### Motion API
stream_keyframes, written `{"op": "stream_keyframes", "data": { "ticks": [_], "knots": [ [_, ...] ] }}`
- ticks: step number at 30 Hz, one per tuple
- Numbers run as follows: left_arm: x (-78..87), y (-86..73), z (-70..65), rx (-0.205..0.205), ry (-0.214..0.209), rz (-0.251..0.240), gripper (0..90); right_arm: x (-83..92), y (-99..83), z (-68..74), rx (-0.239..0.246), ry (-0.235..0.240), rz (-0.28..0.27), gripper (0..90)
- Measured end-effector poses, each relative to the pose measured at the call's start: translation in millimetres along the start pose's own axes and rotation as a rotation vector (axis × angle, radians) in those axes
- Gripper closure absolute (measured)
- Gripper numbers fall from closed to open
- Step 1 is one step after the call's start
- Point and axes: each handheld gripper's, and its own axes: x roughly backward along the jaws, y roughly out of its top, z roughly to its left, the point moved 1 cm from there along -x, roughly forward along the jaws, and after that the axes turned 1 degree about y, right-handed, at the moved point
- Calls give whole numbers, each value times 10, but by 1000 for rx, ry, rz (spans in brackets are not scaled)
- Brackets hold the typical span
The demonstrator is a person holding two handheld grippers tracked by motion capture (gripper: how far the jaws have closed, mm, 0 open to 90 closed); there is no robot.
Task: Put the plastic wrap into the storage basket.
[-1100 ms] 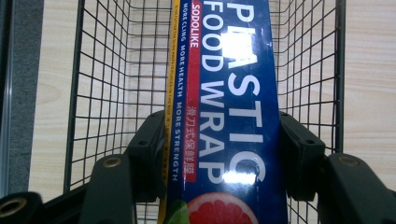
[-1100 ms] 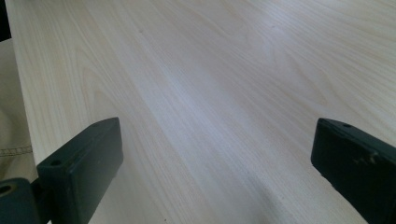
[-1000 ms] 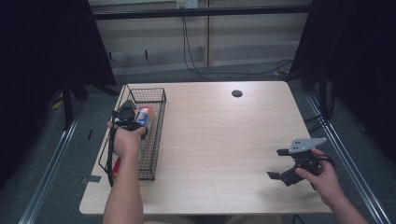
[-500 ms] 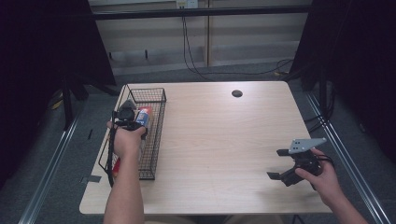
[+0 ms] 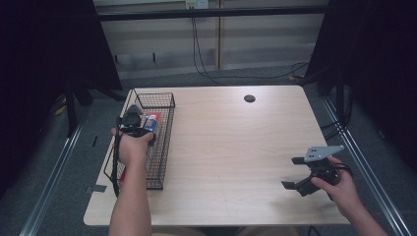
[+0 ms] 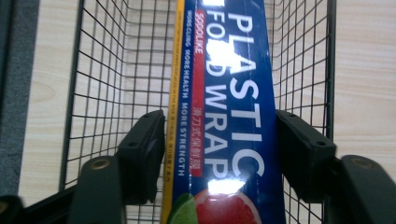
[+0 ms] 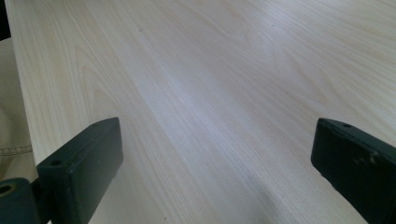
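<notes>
Two black jaws of the left tool (image 6: 219, 154) have just been opening and now stand slightly off either side of the blue plastic wrap box (image 6: 224, 112), which lies lengthwise in the wire basket (image 5: 160, 142). Well apart, the right tool (image 5: 297, 173) hovers wide open and empty over the pale wooden worktop (image 5: 236, 142), which stands on a grey floor before dark curtains.

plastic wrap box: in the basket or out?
In. The plastic wrap box lies lengthwise inside the wire basket, mesh on both sides; left gripper jaws have just been opening around it.
</notes>
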Motion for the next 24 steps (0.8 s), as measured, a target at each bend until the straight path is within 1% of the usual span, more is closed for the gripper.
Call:
{"op": "stream_keyframes", "data": {
  "ticks": [1,2,3,4,5,6,7,9,10,12,15,17,18,19,20,21,24],
  "knots": [
    [11,2,-1,4,-2,-7,356,0,0,0,0,0,0,19],
    [24,6,11,-8,-2,-5,336,-2,0,0,1,0,0,19],
    [34,3,7,6,-9,-11,303,-5,1,2,1,2,1,19],
    [46,4,21,-3,-19,-12,303,-5,1,2,1,2,1,19],
    [51,3,20,2,-26,-14,287,-7,2,1,3,2,0,20],
    [58,4,28,-6,-24,-17,274,-7,2,2,2,2,0,19],
    [66,3,24,1,-25,-22,261,-7,3,2,4,2,-1,19],
    [81,3,34,-5,-31,-21,237,-4,1,4,0,0,0,19],
    [89,3,33,0,-28,-30,237,-4,1,4,0,0,0,19],
    [114,7,36,-2,-37,-32,219,-2,0,2,1,0,0,19],
    [151,24,34,-18,-40,-49,188,1,0,-12,0,0,-4,19],
    [173,28,28,-27,-47,-50,178,2,0,-13,1,0,-4,19],
    [178,28,26,-28,-50,-52,159,2,-1,-12,1,-1,-5,19],
    [188,26,15,-21,-57,-51,159,5,-2,-9,1,0,-4,19],
    [200,30,14,-28,-58,-54,156,8,-3,-8,1,2,-4,19],
    [216,32,2,-25,-62,-59,153,10,-3,-8,1,2,-5,20],
    [272,51,-8,-41,-70,-72,146,13,0,-12,-2,-5,-8,19]
  ]
}}
